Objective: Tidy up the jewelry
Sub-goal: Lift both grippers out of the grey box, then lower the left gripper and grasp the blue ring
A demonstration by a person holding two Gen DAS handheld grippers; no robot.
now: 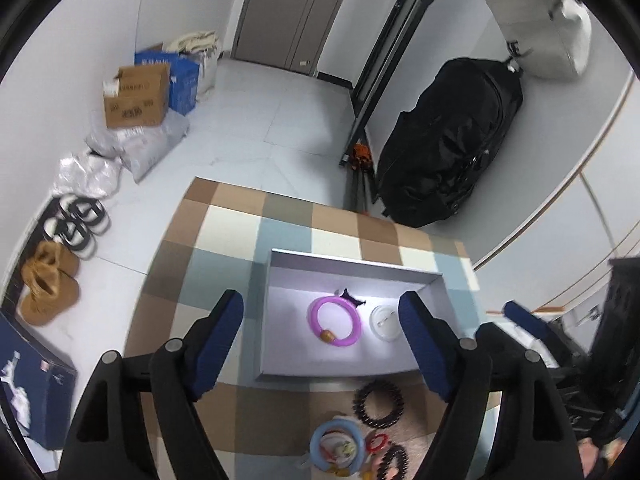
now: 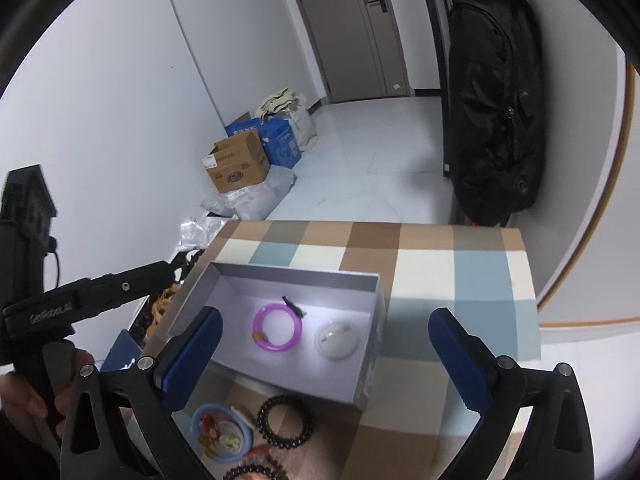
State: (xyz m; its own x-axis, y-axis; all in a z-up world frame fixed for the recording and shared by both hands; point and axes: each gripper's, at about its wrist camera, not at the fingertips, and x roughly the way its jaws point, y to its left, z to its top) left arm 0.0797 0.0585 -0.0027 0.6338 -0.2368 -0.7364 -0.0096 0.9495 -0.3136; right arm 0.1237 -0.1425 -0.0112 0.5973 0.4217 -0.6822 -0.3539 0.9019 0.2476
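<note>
Both tongs hang wide and empty over the desk [image 2: 460, 280]: left tongs [image 1: 320, 344], right tongs [image 2: 324, 356]. The grey box [image 2: 296, 274] already holds the purple bangle [image 2: 277, 327]; the black beaded bracelet [image 2: 285, 422] lies just before the box, below the right tongs, likely nearer them

Hidden partly by the picture's bottom edge: the black bead bracelet [image 2: 256, 472] below the blue ring [image 2: 222, 432]. Too small to tell: bits inside that ring.
</note>
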